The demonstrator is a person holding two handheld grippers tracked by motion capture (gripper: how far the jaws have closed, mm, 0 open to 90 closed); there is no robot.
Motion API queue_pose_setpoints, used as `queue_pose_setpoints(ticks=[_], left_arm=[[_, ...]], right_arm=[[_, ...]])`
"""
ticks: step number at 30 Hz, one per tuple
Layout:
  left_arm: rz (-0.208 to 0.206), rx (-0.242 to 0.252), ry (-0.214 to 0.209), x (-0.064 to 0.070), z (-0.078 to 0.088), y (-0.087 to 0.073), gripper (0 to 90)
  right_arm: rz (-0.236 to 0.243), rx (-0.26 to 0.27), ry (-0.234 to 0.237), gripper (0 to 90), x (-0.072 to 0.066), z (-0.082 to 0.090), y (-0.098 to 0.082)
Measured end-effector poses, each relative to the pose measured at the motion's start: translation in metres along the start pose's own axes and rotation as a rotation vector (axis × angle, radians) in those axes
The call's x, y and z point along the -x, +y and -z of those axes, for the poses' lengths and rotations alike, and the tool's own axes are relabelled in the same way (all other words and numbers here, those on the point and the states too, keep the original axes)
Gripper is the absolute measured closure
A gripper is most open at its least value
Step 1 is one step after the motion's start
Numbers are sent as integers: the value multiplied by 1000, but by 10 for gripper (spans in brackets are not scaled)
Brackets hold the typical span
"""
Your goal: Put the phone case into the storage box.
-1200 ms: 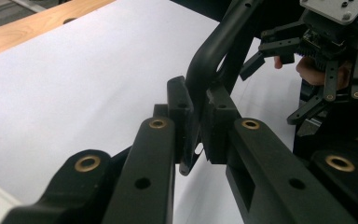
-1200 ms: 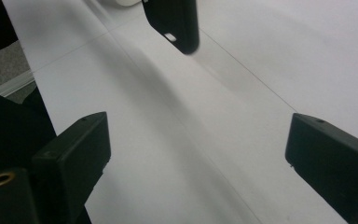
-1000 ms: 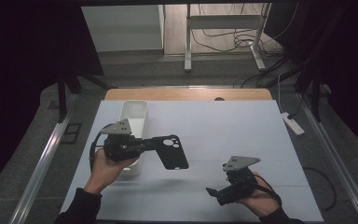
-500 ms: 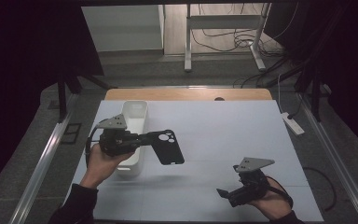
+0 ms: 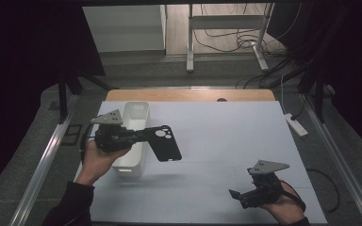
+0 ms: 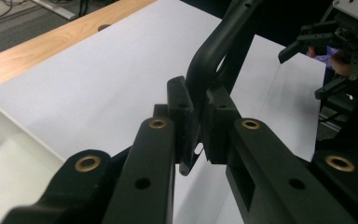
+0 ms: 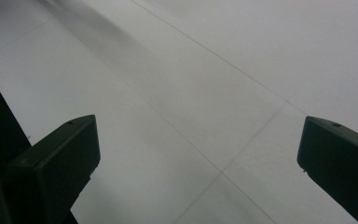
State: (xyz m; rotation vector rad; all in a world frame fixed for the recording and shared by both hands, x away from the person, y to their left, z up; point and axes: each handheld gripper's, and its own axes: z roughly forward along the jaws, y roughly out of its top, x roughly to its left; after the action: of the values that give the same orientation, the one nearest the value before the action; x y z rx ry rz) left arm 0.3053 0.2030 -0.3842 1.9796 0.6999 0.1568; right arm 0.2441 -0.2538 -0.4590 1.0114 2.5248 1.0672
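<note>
A black phone case [image 5: 166, 144] with a round camera cut-out hangs in the air beside a white bin [image 5: 136, 109]. My left gripper [image 5: 144, 135] is shut on one end of it, and the person's hand is over the bin's near end. In the left gripper view the pads pinch the case's edge [image 6: 193, 100], and the case [image 6: 216, 44] rises up and away from my left gripper [image 6: 195, 128]. My right gripper [image 5: 236, 196] is low over the white table near its front right corner. Its jaws stand wide open [image 7: 198, 156] with nothing between them.
The white table top [image 5: 226, 141] ends in a wooden strip [image 5: 188, 95] at the far side. A white power strip [image 5: 296, 125] lies just off the right edge. Metal rails run along both sides. The right gripper [image 6: 328, 44] shows far off in the left gripper view.
The right hand has slid to the right and nearer the table's front edge, jaws still open. The left hand and the case have shifted slightly left, toward the bin.
</note>
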Motion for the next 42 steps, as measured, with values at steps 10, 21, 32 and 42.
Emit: queue_pose_setpoints(ticks=[10, 21, 32, 42], left_arm=[[3, 11, 2, -7, 9, 5, 829], [9, 7, 31, -16, 19, 9, 829], [11, 5, 51, -25, 27, 12, 829], [-5, -10, 89, -33, 41, 18, 829]], right_arm=[[-45, -16, -35, 0, 7, 8, -9], [-124, -36, -132, 0, 18, 25, -24], [-160, -48, -162, 0, 22, 32, -37], [-175, -41, -165, 0, 23, 34, -38]])
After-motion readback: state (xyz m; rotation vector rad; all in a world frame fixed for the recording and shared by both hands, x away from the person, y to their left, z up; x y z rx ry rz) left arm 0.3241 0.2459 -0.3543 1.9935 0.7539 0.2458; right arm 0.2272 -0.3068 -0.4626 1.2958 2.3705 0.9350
